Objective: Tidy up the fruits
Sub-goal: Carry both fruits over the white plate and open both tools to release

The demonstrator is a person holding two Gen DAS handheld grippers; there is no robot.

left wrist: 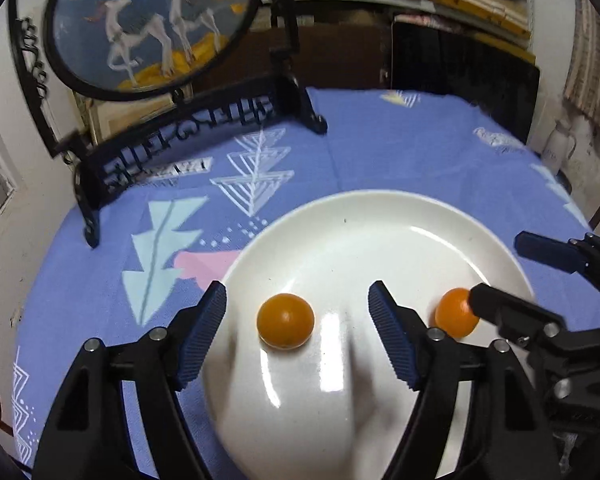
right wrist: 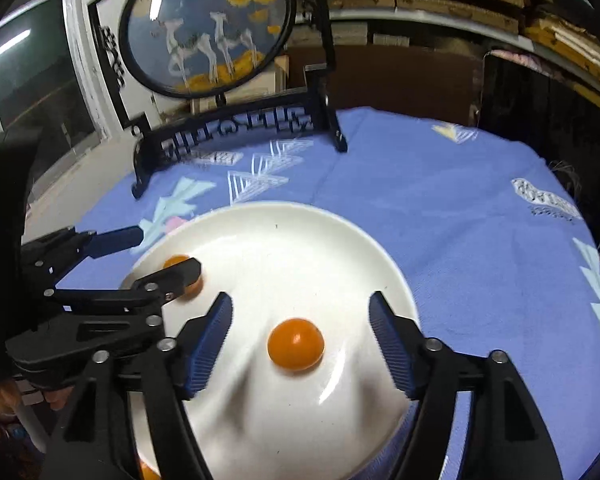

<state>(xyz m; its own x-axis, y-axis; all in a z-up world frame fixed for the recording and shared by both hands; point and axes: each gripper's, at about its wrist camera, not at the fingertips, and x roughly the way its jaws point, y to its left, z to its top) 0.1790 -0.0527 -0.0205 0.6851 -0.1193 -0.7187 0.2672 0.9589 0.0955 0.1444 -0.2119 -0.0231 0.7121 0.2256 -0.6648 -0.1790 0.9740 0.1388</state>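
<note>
Two small round orange fruits lie apart on a white plate (left wrist: 360,232) (right wrist: 300,240). In the left wrist view, one fruit (left wrist: 285,321) rests between the spread fingers of my left gripper (left wrist: 298,294), touching neither pad. The second fruit (left wrist: 454,314) sits to its right, partly behind a finger of my right gripper (left wrist: 498,268). In the right wrist view, that second fruit (right wrist: 296,345) lies free between the wide-apart fingers of my right gripper (right wrist: 300,300). The first fruit (right wrist: 176,261) is half hidden by my left gripper (right wrist: 169,250). Both grippers are open and hold nothing.
The plate stands on a blue patterned tablecloth (left wrist: 400,152). A round deer picture in a black ornamental stand (left wrist: 188,136) (right wrist: 236,128) occupies the table's back left. A white jug (left wrist: 556,152) stands at the right edge. Shelves with boxes lie behind.
</note>
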